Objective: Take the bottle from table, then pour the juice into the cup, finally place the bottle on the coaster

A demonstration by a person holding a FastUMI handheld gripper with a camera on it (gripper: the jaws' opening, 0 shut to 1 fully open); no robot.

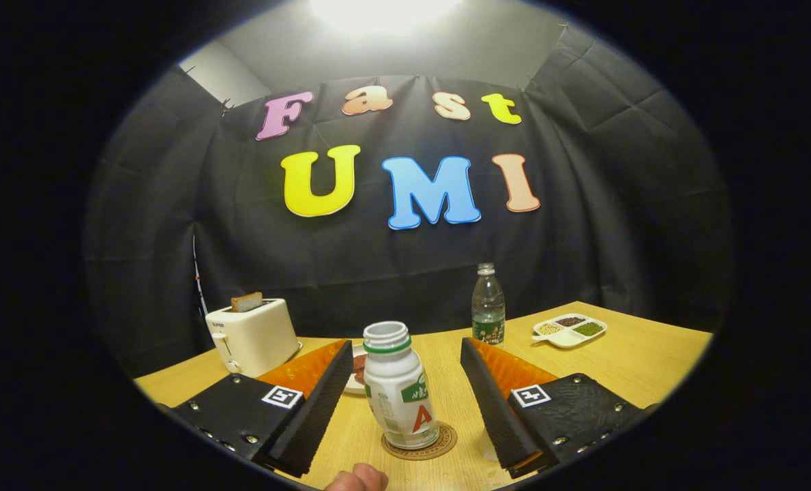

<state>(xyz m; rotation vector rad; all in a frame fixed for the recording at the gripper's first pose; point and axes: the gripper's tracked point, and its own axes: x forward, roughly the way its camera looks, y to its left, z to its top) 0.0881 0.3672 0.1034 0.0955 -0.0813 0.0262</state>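
Note:
A white uncapped juice bottle (400,389) with a green neck ring stands upright on a round cork coaster (420,442) on the wooden table (637,361). It sits between my two fingers, and a gap shows on each side of it. My gripper (405,372) is open, with neither finger touching the bottle. The cup cannot be made out.
A white toaster (254,335) with a slice of bread stands at the back left. A clear water bottle (488,305) and a divided white dish of grains (570,329) stand at the back right. A plate (357,372) lies behind the left finger. A person's fingertip (357,479) shows near the coaster.

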